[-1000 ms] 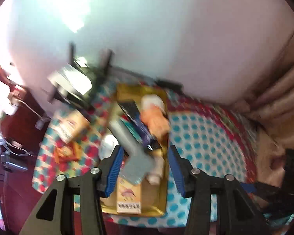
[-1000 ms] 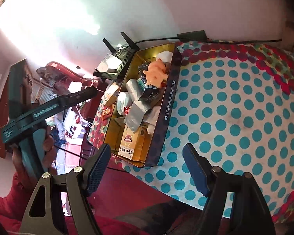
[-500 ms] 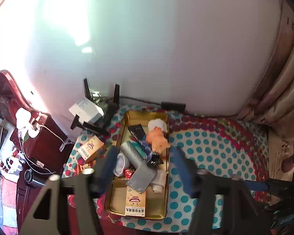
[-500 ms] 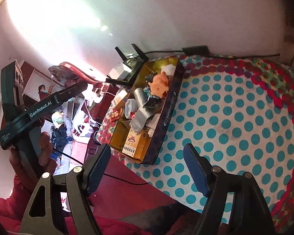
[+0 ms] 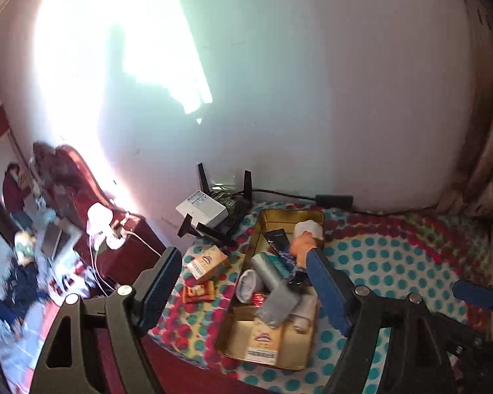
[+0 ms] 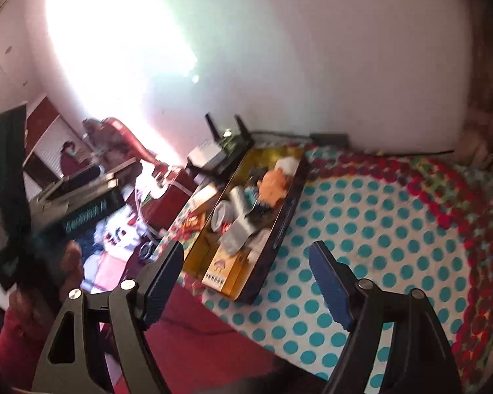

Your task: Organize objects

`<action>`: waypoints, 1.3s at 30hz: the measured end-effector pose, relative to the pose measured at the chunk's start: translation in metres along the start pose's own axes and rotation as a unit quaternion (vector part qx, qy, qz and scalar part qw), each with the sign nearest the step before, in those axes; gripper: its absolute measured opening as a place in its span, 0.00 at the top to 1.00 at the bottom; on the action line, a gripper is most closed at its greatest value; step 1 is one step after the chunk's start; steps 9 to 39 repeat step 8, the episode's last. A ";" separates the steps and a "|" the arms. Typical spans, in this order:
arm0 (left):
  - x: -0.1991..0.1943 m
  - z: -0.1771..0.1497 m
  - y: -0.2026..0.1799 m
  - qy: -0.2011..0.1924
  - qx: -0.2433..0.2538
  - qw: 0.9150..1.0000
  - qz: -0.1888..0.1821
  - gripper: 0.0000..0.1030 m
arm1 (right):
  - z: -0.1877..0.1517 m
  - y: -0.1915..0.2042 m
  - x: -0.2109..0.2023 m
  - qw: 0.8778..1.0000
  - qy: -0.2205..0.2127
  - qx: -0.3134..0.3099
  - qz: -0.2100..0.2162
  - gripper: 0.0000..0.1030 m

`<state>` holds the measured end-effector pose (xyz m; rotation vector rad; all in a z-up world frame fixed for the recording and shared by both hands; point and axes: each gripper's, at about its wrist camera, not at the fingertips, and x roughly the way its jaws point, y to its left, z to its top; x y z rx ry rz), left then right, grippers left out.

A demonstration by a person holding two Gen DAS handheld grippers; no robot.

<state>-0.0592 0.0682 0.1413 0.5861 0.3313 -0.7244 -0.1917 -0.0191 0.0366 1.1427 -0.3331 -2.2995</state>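
**A:** so where are your grippers sitting right now?

**B:** Left to right: my left gripper (image 5: 243,287) is up off the table, and its jaws have just been opening. They're spread wide with nothing between the pads, just air. Off beyond my left finger (image 5: 159,284) there's a small tan carton (image 5: 206,261) lying on the polka-dot tablecloth (image 5: 394,262), with a red snack packet (image 5: 199,291) just nearer me than that. Further back, against the wall, is a black router (image 5: 228,210) with a white box (image 5: 202,208) on top of it.

**A:** and the stuff you're sorting?

**B:** It's all in the gold tin tray (image 5: 266,362), which shows in the gap between my left fingers, well below them. Packed in there: a grey pouch (image 5: 277,303), a white roll (image 5: 248,284), an orange doll (image 5: 300,249) partly hidden behind my right-hand pad, a dark sachet (image 5: 276,238) and a yellow carton (image 5: 263,341) at the near end.

**A:** right hand?

**B:** My right gripper (image 6: 246,277) has its jaws apart too, holding nothing. From that view, the tray (image 6: 281,229) is ahead of the fingers and toward the left one, its near corner reaching into the gap; bare tablecloth is ahead of the right finger (image 6: 328,284). It's blurry, so the small stuff is hard to make out. My left hand (image 6: 59,282), in a red sleeve, shows far left around the other gripper's handle.
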 end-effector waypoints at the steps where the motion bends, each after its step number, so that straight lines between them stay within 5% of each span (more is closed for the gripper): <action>1: -0.002 -0.001 0.000 0.001 -0.005 1.000 -0.004 0.22 | 0.001 0.002 -0.004 1.000 -0.011 0.000 -0.012 0.24; 8: 0.002 -0.010 0.000 0.047 -0.036 0.997 -0.041 0.22 | 0.009 0.016 -0.009 0.996 -0.034 -0.017 -0.077 0.19; 39: 0.002 -0.010 0.000 0.047 -0.036 0.997 -0.041 0.22 | 0.009 0.016 -0.009 0.996 -0.034 -0.017 -0.077 0.19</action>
